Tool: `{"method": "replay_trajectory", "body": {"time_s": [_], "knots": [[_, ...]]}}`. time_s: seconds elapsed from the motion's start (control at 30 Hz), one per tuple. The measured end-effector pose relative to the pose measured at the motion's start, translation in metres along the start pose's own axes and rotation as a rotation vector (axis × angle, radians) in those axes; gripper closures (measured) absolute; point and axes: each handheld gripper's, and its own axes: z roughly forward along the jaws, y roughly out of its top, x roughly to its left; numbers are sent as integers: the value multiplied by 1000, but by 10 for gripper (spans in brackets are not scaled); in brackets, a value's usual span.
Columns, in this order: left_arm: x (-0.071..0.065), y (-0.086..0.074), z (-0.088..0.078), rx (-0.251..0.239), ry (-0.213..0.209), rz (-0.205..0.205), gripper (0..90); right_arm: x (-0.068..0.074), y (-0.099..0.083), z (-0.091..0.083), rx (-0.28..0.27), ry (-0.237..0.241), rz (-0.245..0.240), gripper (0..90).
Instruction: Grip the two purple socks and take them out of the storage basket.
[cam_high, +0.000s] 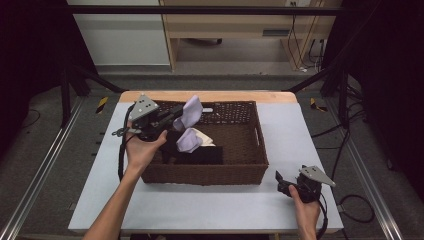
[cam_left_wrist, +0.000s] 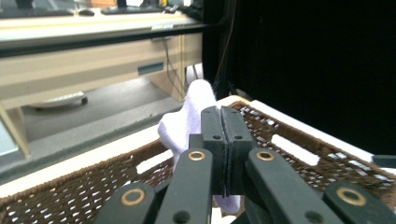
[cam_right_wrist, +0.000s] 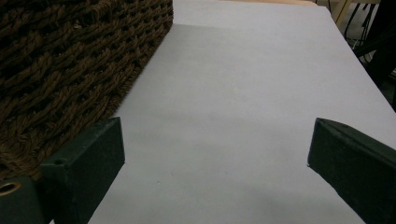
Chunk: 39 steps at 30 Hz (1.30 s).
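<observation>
A brown wicker basket (cam_high: 237, 172) stands in the middle of the table. Over its left part my left gripper (cam_high: 176, 119) is shut on a pale lavender sock (cam_high: 191, 112), which hangs from the jaws with its lower end (cam_high: 189, 141) drooping into the basket. In the left gripper view the two jaws are pressed together, my left gripper (cam_left_wrist: 225, 116) pinching the white-lavender sock (cam_left_wrist: 187, 122) above the basket rim (cam_left_wrist: 299, 140). A cream cloth (cam_high: 206, 138) and dark clothes (cam_high: 200, 154) lie in the basket. My right gripper (cam_high: 279, 180) rests open on the table at the right, its pads (cam_right_wrist: 88, 158) wide apart over bare tabletop.
The light grey tabletop (cam_high: 290, 130) has free room to the right of the basket and along the front edge. The basket wall (cam_right_wrist: 70, 65) stands close to the left of my right gripper. Cables and a metal frame surround the table.
</observation>
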Motion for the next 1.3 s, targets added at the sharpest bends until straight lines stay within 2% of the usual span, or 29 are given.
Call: {"method": "replay_trajectory", "body": {"time_s": [0.13,0.37,0.73,0.8,1.07,1.3], "knots": [[-10,6,-18,-31,-39,-8,890,0,0,0,0,2,4,43],[-25,11,-47,-67,-74,20,890,-1,0,0,-4,-1,7,43],[-43,5,-81,-66,-126,68,890,-2,0,-2,-14,2,25,43],[-48,1,-86,-72,-140,71,890,-3,-1,-2,-15,1,22,43],[-63,-21,-103,-42,-181,95,890,-2,-1,-2,-15,0,24,43],[-69,-52,-110,5,-209,79,889,-2,-1,-2,-14,-1,26,43]]}}
